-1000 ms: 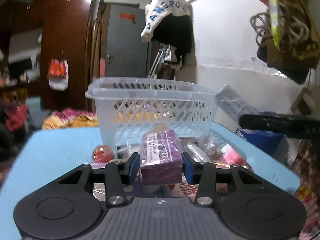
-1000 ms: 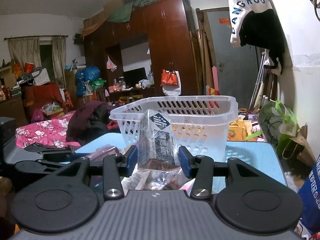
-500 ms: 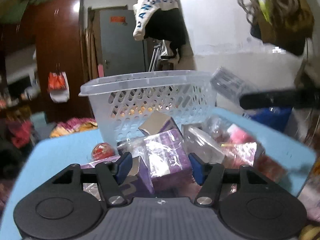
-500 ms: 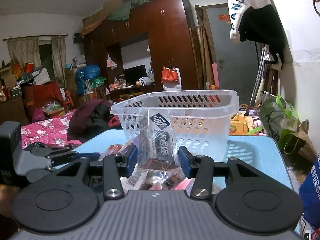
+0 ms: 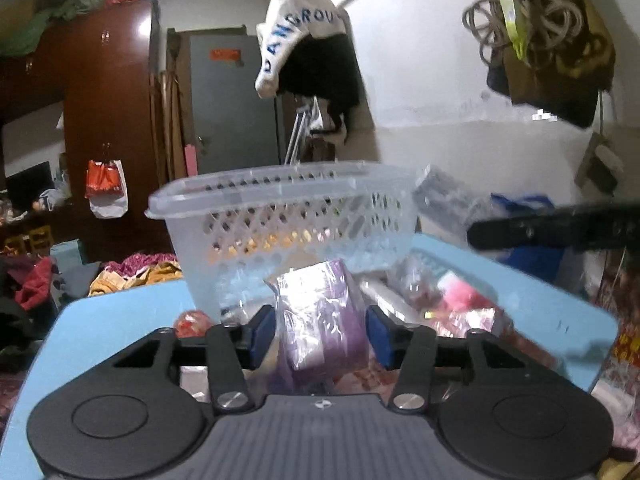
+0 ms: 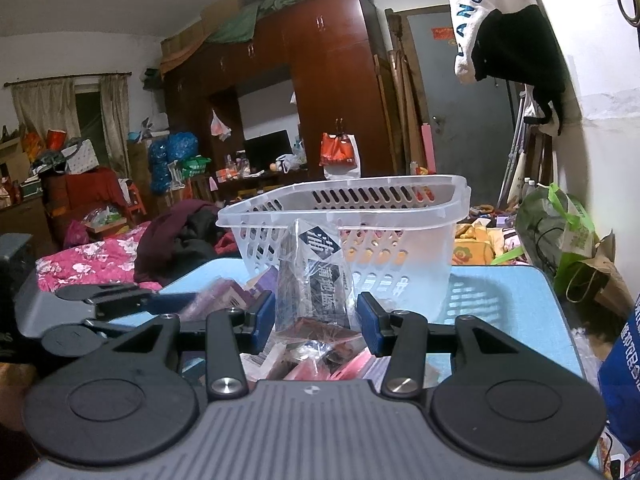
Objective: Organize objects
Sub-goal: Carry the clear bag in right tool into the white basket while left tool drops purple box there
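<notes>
Just before the clear basket (image 5: 280,208), the left gripper (image 5: 322,330) has been closing around a purple packet (image 5: 324,320), contact unclear. The right gripper (image 6: 316,318) clamps a clear-wrapped dark packet (image 6: 316,284); wrapped packets (image 5: 448,300) crowd the blue surface (image 5: 116,320).

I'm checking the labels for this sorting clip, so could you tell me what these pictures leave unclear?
- Left wrist view: motion blur leaves unclear whether the left gripper presses the purple packet between its fingers.
- Right wrist view: the clear packet in the right gripper hides part of the basket; its floor is unseen.
- Both views: each gripper's body hides the nearest table clutter.
</notes>
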`<state>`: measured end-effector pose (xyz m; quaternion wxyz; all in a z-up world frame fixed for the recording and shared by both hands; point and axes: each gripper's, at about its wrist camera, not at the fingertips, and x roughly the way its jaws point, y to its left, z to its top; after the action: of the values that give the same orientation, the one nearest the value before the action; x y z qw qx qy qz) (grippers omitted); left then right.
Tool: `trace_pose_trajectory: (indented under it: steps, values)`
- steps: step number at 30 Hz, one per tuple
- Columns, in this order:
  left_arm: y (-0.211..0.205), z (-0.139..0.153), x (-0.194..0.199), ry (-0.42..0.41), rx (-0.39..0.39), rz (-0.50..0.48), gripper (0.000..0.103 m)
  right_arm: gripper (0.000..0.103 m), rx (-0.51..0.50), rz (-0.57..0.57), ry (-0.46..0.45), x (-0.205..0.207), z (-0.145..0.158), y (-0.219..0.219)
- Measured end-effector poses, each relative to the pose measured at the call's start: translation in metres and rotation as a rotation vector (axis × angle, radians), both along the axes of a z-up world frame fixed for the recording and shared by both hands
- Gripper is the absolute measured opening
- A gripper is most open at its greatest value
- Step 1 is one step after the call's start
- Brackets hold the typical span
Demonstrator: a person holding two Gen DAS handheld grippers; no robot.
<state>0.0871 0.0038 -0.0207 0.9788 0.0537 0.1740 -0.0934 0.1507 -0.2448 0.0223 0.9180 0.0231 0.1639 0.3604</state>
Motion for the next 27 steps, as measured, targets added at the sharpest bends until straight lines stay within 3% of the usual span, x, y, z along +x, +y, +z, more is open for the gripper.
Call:
trace_pose_trajectory:
  steps: [5, 9, 13, 16, 19, 23, 27]
  values:
    - [-0.013, -0.009, 0.002, 0.008, 0.065, 0.013, 0.057, 0.049, -0.004, 0.001, 0.002, 0.000, -0.001, 0.000]
    - [-0.014, -0.001, 0.001, -0.009, 0.046, 0.006, 0.056, 0.049, -0.001, 0.000, 0.007, 0.001, -0.002, -0.002]
    - [-0.014, -0.002, 0.012, 0.047, 0.056, 0.005, 0.052, 0.049, -0.003, 0.005, 0.009, 0.001, -0.003, 0.000]
    - [-0.020, -0.001, 0.011, 0.066, 0.109, 0.029, 0.059, 0.049, -0.008, 0.005, 0.009, 0.000, -0.004, -0.001]
    - [-0.028, -0.007, 0.013, 0.079, 0.169, 0.048, 0.056, 0.049, -0.003, 0.000, 0.012, 0.001, -0.004, -0.004]
    - [-0.013, 0.005, 0.005, 0.055, 0.025, 0.019, 0.051, 0.049, -0.004, -0.005, 0.008, 0.002, -0.002, -0.004]
    - [0.002, 0.027, -0.006, -0.031, -0.038, 0.029, 0.051, 0.049, 0.001, -0.018, -0.016, 0.005, 0.008, -0.006]
